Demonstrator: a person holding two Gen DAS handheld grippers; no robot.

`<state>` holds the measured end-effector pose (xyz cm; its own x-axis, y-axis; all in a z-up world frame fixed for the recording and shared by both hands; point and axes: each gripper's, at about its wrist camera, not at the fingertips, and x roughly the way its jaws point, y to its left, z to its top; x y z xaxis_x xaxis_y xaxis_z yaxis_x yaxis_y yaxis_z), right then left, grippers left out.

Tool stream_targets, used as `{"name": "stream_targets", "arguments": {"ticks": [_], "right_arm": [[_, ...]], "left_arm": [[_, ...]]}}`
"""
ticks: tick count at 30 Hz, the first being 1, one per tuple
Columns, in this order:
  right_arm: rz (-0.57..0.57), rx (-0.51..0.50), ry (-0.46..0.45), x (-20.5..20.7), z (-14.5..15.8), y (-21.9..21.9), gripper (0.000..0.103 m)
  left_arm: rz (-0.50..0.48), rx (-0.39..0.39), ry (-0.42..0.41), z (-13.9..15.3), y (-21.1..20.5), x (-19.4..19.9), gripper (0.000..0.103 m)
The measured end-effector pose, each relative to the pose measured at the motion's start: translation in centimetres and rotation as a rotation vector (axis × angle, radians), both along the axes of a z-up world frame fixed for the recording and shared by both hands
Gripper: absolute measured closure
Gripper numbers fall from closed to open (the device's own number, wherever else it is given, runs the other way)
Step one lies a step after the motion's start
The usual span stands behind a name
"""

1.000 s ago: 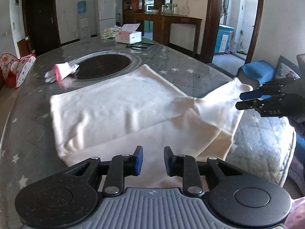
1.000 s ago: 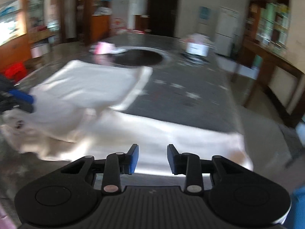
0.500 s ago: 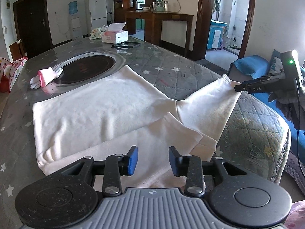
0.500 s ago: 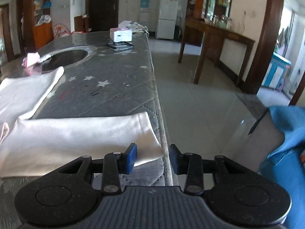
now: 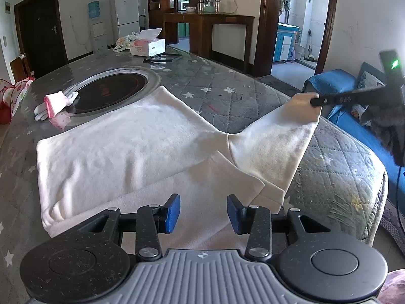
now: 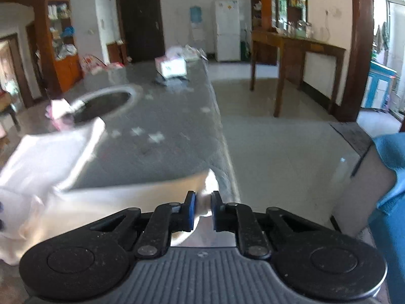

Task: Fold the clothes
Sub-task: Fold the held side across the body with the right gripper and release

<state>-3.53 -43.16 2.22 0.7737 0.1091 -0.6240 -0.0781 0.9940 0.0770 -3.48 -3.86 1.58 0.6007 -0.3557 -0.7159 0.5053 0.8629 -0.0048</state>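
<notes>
A cream long-sleeved garment (image 5: 121, 149) lies spread on the grey quilted table (image 5: 222, 96), one sleeve folded across its near part. My left gripper (image 5: 203, 212) hovers open just above the near folded sleeve, holding nothing. The other sleeve (image 5: 276, 139) stretches right and is lifted at its cuff. My right gripper (image 6: 202, 207) is shut on that cuff (image 6: 203, 200); in the left wrist view my right gripper (image 5: 314, 100) pinches the cuff above the table's right edge. The right wrist view is blurred, with the garment (image 6: 50, 157) at its left.
A round dark hob (image 5: 106, 91) is set into the table behind the garment, with a pink-and-white glove (image 5: 53, 102) beside it. A tissue box (image 5: 148, 45) stands at the far end. A blue sofa (image 5: 339, 86) sits to the right of the table.
My right gripper closed on the sleeve cuff and lifted it off the table. My left gripper opened wider and stayed over the near sleeve.
</notes>
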Motion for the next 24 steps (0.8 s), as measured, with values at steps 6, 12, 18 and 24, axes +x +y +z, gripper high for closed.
{"name": "stream_targets", "arguments": {"ticks": [6,12,18,24], "right_arm": [[0.128,0.039,-0.086,-0.7,4.5,3.3,0.092],[0.3,0.046,-0.173,-1.4,9.2,8.1,0.095],[0.401,-0.02,-0.179,-1.5,9.5,12.6,0.095],[0.377,-0.103,-0.074,-0.4,6.0,14.0,0.091]], "left_arm": [[0.007,0.001,-0.001,-0.2,0.3,0.0,0.058],[0.059,-0.017,-0.017,0.2,2.6,-0.5,0.055],[0.119,-0.041,-0.027,0.5,5.0,-1.0,0.054],[0.149,-0.063,-0.028,0.5,6.4,-1.4,0.052]]}}
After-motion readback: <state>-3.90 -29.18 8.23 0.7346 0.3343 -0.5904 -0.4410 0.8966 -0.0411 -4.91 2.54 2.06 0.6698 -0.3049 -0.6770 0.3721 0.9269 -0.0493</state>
